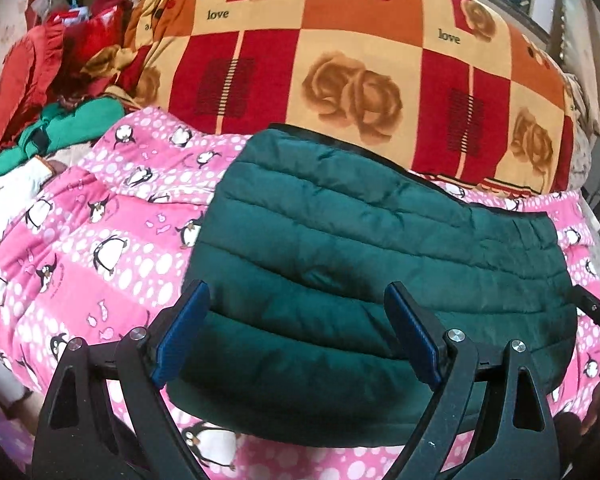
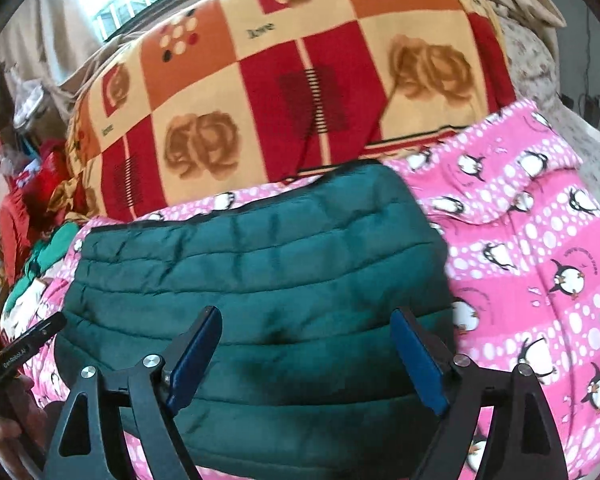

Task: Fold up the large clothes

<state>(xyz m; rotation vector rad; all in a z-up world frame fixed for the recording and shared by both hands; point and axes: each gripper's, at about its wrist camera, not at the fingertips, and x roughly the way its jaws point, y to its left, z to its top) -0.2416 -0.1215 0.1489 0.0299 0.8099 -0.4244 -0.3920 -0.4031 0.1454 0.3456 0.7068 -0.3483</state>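
Jacket: a dark green quilted jacket [image 1: 372, 248] [image 2: 260, 280] lies folded into a broad flat block on the pink penguin-print cover [image 1: 100, 216] [image 2: 540, 248], its quilting running in bands from left to right.
Jacket edges: the far edge carries a thin black trim and lies close against the foot of the rose blanket; the near edge is rounded and sits just ahead of both grippers; the left and right edges end on open pink cover.
Left gripper: the left gripper [image 1: 300, 332] hovers over the near left part of the jacket, its blue pads [image 1: 182, 332] spread wide with nothing between them.
Right gripper: the right gripper [image 2: 306, 352] hovers over the near right part of the jacket, equally wide apart and holding nothing.
Open room: bare pink cover stretches left and right of the jacket and in a narrow strip near the grippers.
Far side: a checked red, orange and cream rose blanket [image 1: 340, 60] [image 2: 280, 80] rises behind the jacket.
Left side: a heap of red and green clothes [image 1: 60, 92] lies at the far left.
Writing: the blanket bears the word "love" [image 1: 217, 14]; the other gripper's body, seen at the left of the right wrist view, carries small white lettering [image 2: 14, 357], too blurred to read surely.
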